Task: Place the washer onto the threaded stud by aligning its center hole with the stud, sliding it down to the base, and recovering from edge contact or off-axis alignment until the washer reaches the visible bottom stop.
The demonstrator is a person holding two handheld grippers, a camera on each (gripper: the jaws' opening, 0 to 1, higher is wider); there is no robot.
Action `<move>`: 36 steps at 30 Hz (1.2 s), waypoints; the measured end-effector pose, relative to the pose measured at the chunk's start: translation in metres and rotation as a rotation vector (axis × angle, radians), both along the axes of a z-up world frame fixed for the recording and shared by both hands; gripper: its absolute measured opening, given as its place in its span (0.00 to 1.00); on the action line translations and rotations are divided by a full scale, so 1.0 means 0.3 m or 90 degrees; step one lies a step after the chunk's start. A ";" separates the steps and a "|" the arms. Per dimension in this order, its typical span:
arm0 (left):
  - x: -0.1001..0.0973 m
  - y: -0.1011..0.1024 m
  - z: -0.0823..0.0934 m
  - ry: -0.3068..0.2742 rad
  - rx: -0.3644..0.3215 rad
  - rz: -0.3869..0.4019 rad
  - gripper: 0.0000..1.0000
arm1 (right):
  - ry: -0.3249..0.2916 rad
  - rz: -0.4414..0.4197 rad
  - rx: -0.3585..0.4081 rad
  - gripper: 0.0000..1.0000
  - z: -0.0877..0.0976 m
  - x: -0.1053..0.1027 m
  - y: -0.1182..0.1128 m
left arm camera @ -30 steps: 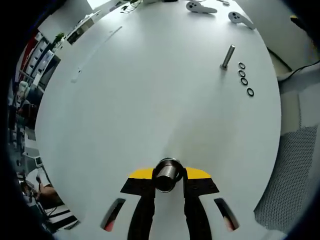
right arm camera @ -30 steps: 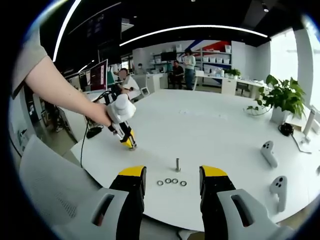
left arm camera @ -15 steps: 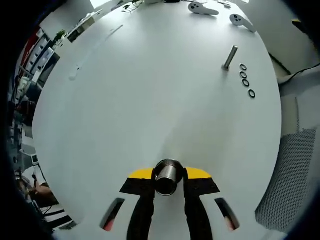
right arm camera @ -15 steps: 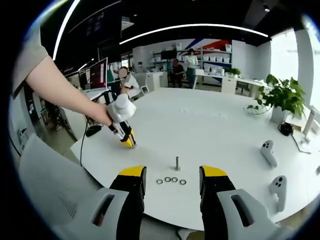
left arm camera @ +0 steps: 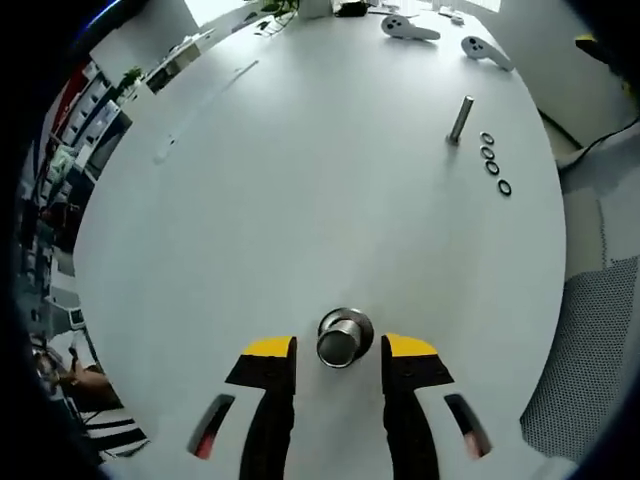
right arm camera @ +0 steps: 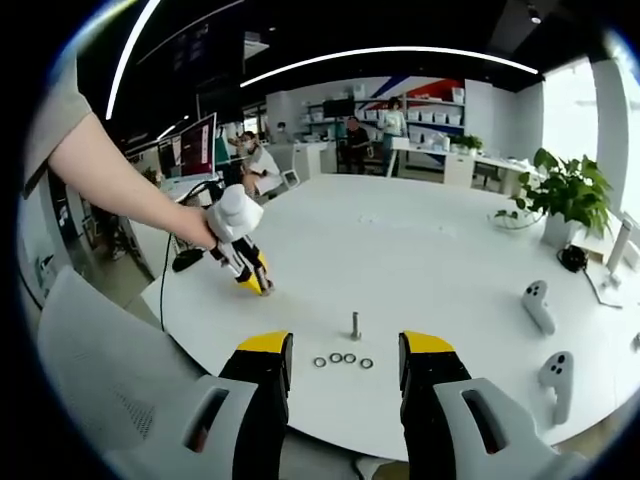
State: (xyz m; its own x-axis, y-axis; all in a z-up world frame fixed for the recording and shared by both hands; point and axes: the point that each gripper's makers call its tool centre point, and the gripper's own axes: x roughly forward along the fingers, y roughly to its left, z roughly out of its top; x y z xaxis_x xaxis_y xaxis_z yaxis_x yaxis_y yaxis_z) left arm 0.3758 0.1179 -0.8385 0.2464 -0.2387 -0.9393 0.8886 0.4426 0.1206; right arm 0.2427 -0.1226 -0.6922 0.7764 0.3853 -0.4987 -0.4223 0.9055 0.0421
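In the left gripper view, the left gripper sits at the bottom centre with its jaws apart; a metal cylinder stands on the white table between them, with a gap on each side. The stud stands upright at upper right, four washers in a row on the table just beside it. Two white controllers lie at the top.

In the right gripper view, the right gripper has its jaws wide apart, holding nothing, at bottom centre. Between the tips, further off, are the stud and washers. The left gripper, held in a hand, touches the table at centre left.
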 end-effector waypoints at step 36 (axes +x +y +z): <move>-0.288 0.031 0.378 -0.149 -0.319 0.193 0.37 | 0.014 0.025 0.003 0.45 -0.011 -0.016 0.029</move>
State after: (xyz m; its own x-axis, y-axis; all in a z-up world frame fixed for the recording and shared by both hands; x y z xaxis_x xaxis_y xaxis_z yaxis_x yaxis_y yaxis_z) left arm 0.2894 0.1272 -0.7251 0.5576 -0.5236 -0.6441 0.6902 0.7236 0.0093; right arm 0.2379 -0.1140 -0.6956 0.7497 0.4177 -0.5133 -0.4565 0.8880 0.0559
